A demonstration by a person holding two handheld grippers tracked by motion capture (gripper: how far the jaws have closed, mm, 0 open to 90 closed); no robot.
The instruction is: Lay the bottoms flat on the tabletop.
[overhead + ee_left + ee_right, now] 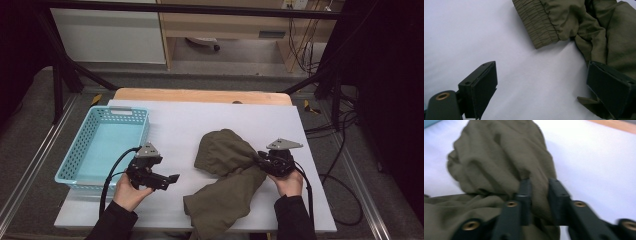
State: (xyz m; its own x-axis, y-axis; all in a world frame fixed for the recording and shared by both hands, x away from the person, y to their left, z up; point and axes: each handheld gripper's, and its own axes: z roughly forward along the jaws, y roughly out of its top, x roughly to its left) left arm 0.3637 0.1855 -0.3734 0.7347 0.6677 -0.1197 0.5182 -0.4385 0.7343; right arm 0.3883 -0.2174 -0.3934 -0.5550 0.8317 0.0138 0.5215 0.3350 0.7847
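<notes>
Olive-green cloth, a crumpled jacket (pixel 227 172), lying across the middle of the white worktop (pixel 175 127), one cuffed sleeve stretched toward the near edge. Looks like the gathering step, ahead of a fold or a move toward the blue basket (pixel 87 165) at the far left, which stands with nothing visible inside.

Right gripper (pixel 263 162) pressed into the jacket's right edge, fingers (pixel 525 195) drawn close together with a fold of fabric between them; pinching the cloth, by the look of it, though the blur leaves the firmness of the hold uncertain. Left gripper (pixel 170 181) hanging over bare worktop between basket and jacket, fingers (pixel 482 87) spread wide with nothing between them.

Next move, as a guess: bringing the left gripper across to the sleeve cuff (pixel 537 23) and closing on its ribbed edge, low enough to catch one layer without dragging the heap, while the right holds firm.

From the high view: whole layout, basket placement, both hands, the gap from left gripper to cloth. From the left gripper view: ribbing on the cuff and clear white surface in front of it, detail lost from above. From the right gripper view: the pinched fold between the fingers (pixel 556 200), hidden from above beneath the gripper body.
</notes>
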